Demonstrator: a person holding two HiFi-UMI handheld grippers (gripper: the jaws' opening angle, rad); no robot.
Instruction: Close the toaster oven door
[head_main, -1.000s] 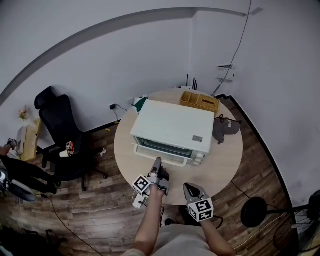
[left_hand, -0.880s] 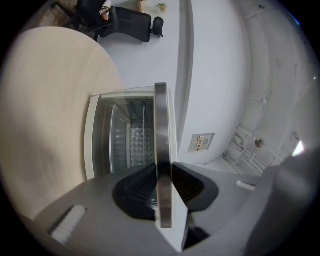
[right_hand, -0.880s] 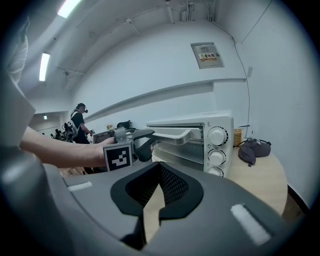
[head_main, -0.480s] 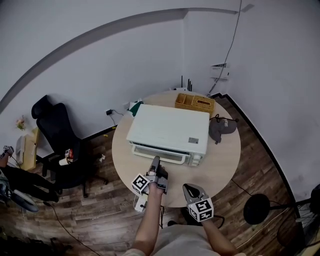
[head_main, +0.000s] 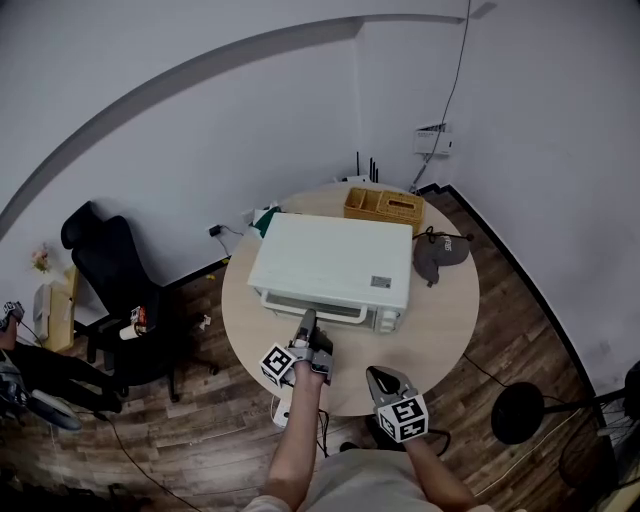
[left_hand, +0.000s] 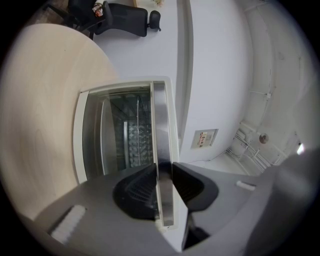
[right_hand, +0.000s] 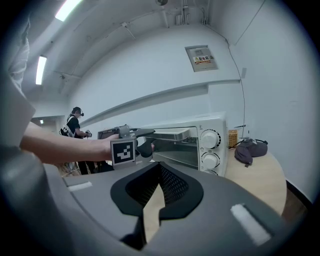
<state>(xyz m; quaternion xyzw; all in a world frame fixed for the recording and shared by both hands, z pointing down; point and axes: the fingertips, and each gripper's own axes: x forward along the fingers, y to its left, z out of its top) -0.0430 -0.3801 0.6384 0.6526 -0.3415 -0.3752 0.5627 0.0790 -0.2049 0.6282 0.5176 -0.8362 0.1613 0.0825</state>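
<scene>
My left tongs clamp the door handle at the toaster oven front, its door ajar. My right tongs, pressed together and empty, hang before the oven, near the table edge.

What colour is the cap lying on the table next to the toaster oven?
Dark grey; the cap shows best in the head view.

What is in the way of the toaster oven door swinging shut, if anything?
Nothing visible. The left gripper grips the door handle, the door stands slightly ajar, and nothing sticks out of the toaster oven into the gap.
</scene>
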